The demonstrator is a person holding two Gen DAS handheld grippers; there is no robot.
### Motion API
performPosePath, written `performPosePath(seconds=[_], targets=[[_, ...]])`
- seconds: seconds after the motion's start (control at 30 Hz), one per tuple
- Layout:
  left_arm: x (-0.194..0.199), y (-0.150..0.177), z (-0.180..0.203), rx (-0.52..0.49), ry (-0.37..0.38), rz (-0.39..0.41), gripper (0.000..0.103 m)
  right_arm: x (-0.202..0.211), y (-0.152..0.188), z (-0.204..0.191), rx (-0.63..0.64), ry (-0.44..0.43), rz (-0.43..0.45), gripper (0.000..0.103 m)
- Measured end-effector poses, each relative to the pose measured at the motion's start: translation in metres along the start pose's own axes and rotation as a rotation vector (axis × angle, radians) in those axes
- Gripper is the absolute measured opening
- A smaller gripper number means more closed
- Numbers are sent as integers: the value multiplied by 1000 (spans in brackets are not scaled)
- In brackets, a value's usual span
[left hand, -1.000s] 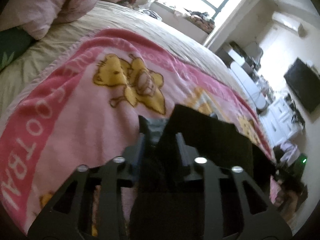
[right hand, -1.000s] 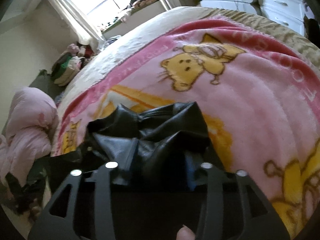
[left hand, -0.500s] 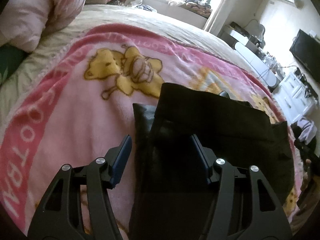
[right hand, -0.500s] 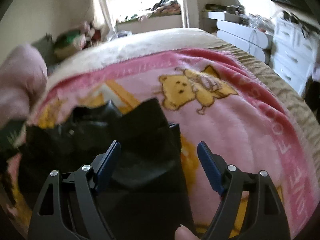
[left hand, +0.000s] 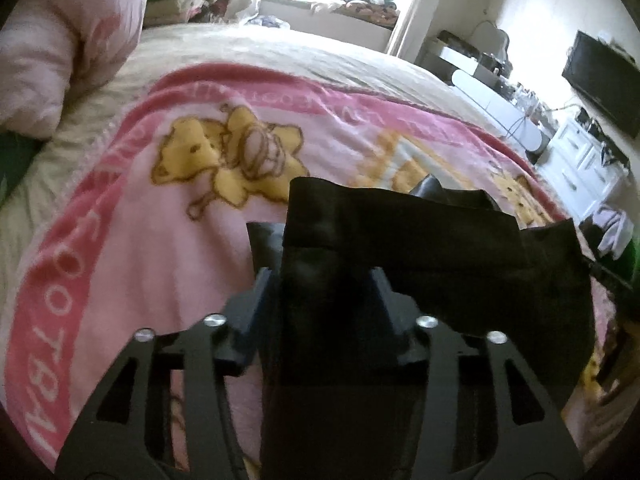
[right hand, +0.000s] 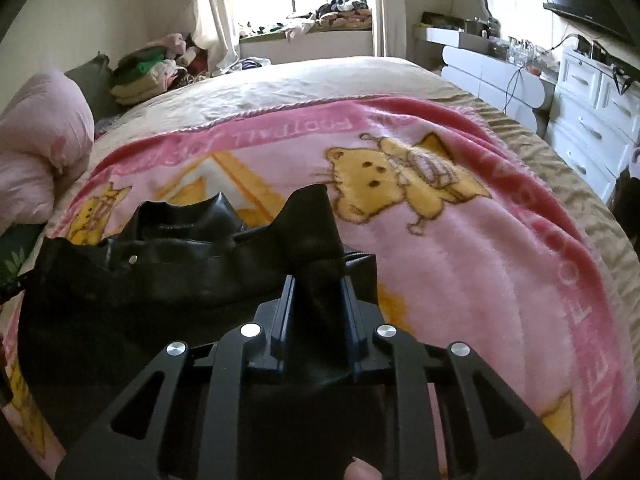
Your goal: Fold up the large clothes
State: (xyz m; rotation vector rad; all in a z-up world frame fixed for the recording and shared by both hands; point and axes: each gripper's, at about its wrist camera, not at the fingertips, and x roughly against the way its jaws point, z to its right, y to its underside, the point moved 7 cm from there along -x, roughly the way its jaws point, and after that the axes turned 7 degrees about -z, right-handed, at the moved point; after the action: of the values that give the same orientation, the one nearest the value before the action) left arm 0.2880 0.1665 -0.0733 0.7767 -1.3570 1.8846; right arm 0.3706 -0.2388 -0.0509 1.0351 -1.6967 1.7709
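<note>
A black leather-like garment [left hand: 440, 248] lies folded and rumpled on a pink bear-print blanket [left hand: 140, 260] on a bed. My left gripper [left hand: 320, 280] straddles a thick fold at the garment's left end. Its jaws are closing with the fold between them, and the left pad shows a sliver of gap. In the right wrist view the garment [right hand: 160, 280] spreads to the left over the blanket [right hand: 480, 260]. My right gripper [right hand: 318, 284] has its jaws closing tight on a raised peak of the garment's right end, and the pads pinch it.
A pink duvet [right hand: 36, 152] bulges at the left of the bed, with piled clothes [right hand: 148, 72] behind it. White drawers [right hand: 592, 120] and a wall television [left hand: 600, 76] stand to the right. A fingertip [right hand: 360, 472] shows at the bottom edge.
Both grippers let go of the garment and opened wide while the views rolled level. The right one has since closed on a fold, and the left has narrowed slightly around its fold.
</note>
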Motion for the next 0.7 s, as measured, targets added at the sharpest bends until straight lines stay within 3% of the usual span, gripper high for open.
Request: performPosePath(seconds=[0.03, 0.1, 0.13, 0.2, 0.23, 0.33, 0.43, 0.53, 0.7], targets=[[-2, 1, 0, 6, 7, -7, 47, 0, 0, -1, 4, 1, -3, 26], [-9, 4, 3, -3, 1, -23, 48, -5, -1, -3, 14, 13, -20, 46], [-12, 5, 4, -11, -10, -31, 48, -9, 0, -4, 16, 10, -35, 46], [-16, 8, 4, -19, -32, -41, 46, -14, 2, -6, 15, 25, -52, 31], [-16, 8, 4, -15, -39, -38, 33, -15, 3, -6, 10, 37, -56, 25], [-9, 6, 3, -10, -56, -25, 11, -9, 6, -2, -11, 26, -28, 15], [15, -4, 0, 20, -3, 33, 8, 12, 5, 4, -52, -5, 27, 7], [50, -18, 2, 66, 110, 118, 8, 38, -5, 7, -93, -87, 84, 7], [68, -30, 9, 34, 60, 210, 8, 51, -33, 15, -160, -129, 137, 7]])
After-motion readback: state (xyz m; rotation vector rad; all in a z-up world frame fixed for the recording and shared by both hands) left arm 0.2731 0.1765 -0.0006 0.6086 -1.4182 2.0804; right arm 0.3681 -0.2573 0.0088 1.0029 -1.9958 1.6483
